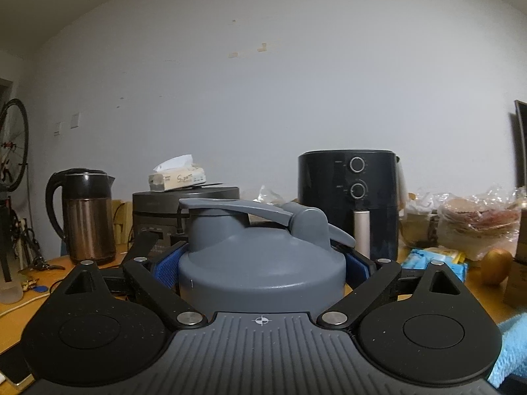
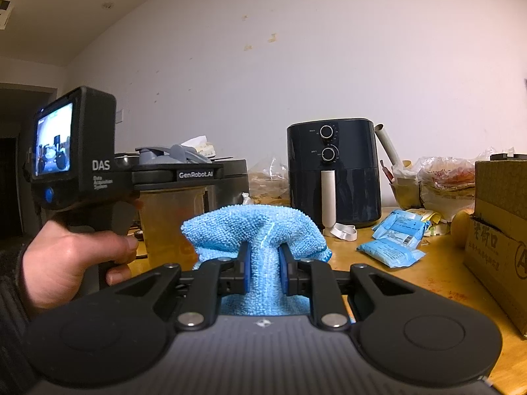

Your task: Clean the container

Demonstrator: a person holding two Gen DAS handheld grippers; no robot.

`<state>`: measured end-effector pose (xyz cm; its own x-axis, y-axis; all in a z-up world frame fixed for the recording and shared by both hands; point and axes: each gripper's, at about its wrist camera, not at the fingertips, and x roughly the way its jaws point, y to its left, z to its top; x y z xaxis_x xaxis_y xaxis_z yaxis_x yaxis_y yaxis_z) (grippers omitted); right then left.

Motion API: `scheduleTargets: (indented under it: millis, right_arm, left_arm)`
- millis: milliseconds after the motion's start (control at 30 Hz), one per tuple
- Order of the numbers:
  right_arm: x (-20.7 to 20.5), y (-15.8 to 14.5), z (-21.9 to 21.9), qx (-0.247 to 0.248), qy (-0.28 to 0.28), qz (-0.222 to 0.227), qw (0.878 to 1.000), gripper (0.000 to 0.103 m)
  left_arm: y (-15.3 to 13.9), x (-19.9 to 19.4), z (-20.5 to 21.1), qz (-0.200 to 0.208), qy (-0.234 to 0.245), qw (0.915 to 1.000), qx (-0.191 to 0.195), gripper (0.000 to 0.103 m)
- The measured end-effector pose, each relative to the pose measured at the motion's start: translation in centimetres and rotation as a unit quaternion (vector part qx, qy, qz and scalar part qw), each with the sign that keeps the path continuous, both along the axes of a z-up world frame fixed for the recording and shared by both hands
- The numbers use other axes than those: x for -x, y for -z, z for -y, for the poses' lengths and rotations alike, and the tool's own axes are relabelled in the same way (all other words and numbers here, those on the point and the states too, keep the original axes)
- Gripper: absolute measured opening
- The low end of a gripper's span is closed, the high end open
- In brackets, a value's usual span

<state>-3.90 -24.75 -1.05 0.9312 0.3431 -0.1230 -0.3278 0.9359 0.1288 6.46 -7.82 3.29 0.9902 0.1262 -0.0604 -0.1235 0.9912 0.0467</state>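
Observation:
My left gripper (image 1: 262,263) is shut on the grey lid (image 1: 260,256) of a shaker-bottle container, its blue pads pressed on both sides. In the right wrist view the container (image 2: 171,223) shows as a translucent cup standing on the wooden table, with the left gripper (image 2: 178,172) clamped around its grey lid and a hand holding the gripper's handle. My right gripper (image 2: 263,268) is shut on a light blue microfibre cloth (image 2: 253,230), bunched up between the pads, just right of the container. A corner of the cloth shows in the left wrist view (image 1: 510,345).
A black air fryer (image 2: 332,174) stands behind on the table (image 2: 428,276). A kettle (image 1: 84,214), a dark cooker with a tissue box (image 1: 178,177), blue packets (image 2: 392,247), food bags (image 2: 444,177) and a cardboard box (image 2: 504,230) crowd the far and right sides.

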Motion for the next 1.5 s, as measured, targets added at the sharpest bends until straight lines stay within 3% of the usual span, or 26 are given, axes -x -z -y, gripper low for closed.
scheduleTargets:
  millis: [800, 1167, 1500]
  right_arm:
    - [0.2, -0.2, 0.1, 0.0, -0.005, 0.001, 1.0, 0.015]
    - [0.1, -0.3, -0.3, 0.003, -0.011, 0.002, 1.0, 0.015]
    - [0.0, -0.4, -0.7, 0.006, -0.015, 0.002, 1.0, 0.015]
  left_arm:
    - [0.4, -0.1, -3.2, -0.001, 0.133, 0.9911, 0.001, 0.096]
    - [0.6, -0.6, -4.8, -0.001, 0.195, 0.9807, 0.002, 0.095]
    - [0.8, -1.0, -6.1, 0.005, 0.259, 0.9658, 0.002, 0.095]
